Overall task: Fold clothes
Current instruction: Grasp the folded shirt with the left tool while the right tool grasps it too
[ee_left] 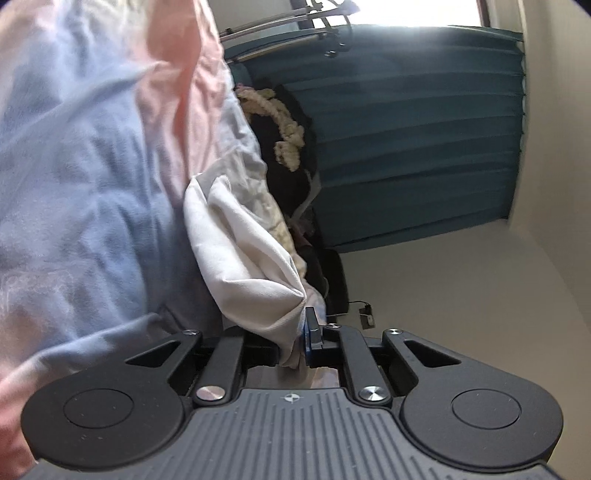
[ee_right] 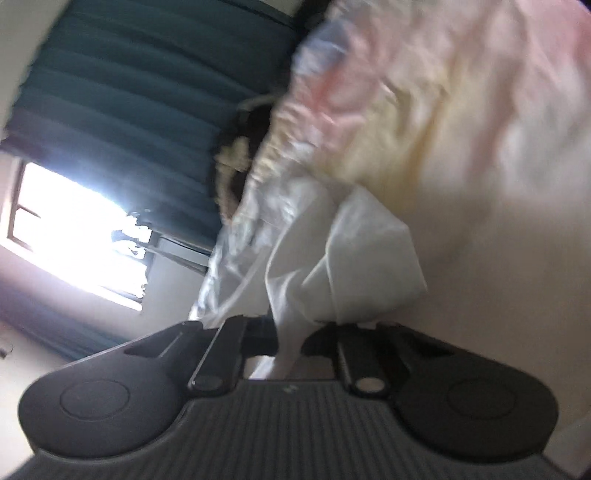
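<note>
Your left gripper (ee_left: 301,332) and right gripper (ee_right: 288,343) each pinch the white garment (ee_left: 243,266), probably to spread it over the bedding (ee_left: 92,166).

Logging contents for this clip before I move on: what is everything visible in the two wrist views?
White garment: one, white, bunched, pinched at both grippers.
Bedding: one spread, pastel blue and pink patches, beside and behind the garment.
Dark clothes pile: one heap, black with a cream fluffy piece, by the curtain.
Curtain: one, teal, pleated, covering part of the window.
Window: one, bright, overexposed.
Clothes rail: metal bars near the curtain; count unclear.
Wall: cream.
Left gripper: black, jaws shut on the garment.
Right gripper: black, blurred, jaws shut on the garment.
</note>
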The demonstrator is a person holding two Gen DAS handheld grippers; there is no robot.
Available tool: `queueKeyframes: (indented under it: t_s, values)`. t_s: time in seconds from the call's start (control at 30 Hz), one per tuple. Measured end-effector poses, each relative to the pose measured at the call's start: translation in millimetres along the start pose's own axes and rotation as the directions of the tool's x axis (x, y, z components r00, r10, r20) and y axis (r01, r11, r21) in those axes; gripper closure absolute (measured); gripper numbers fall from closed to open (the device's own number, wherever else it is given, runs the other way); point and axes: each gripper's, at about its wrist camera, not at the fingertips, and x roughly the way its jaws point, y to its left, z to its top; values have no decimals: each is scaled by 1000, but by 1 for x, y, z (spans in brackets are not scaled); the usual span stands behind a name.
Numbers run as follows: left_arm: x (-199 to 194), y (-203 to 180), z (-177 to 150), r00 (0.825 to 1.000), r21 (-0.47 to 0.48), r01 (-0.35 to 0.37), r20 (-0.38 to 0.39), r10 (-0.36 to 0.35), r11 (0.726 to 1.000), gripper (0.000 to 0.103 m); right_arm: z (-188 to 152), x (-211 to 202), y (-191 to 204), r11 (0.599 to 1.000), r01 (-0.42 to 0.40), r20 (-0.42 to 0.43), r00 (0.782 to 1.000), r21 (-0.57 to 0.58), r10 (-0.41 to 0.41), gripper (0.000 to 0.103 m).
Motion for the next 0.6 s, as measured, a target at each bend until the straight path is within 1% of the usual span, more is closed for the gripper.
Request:
queueKeyframes:
  t_s: [0.17, 0.23, 0.33, 0.43, 0.53, 0.6]
  values:
    - [-34, -36, -3, 1000, 62, 16, -17, -15, 998, 90, 8, -31, 37, 991, -43, 45, 998, -130, 49, 95]
    - [-56, -48, -9, 999, 55, 26, -25, -24, 998, 90, 11, -43, 51, 982, -58, 60, 996, -181, 70, 94]
    - [-93, -59, -23, 999, 57, 24, -44, -21, 998, 90, 6, -84, 56, 976, -77, 16, 996, -204, 83, 94]
    - [-131, -62, -42, 998, 43, 9, -67, -6, 999, 90, -9, -122, 46, 978, -79, -24, 997, -195, 76, 94]
    - [-154, -58, -56, 998, 44, -43, -48, 45, 998, 90, -27, -151, 35, 981, -69, -47, 997, -182, 61, 94]
    - [-150, -54, -53, 996, 40, -70, -44, 71, 997, 90, -30, -144, 29, 988, -51, -52, 998, -143, 44, 94]
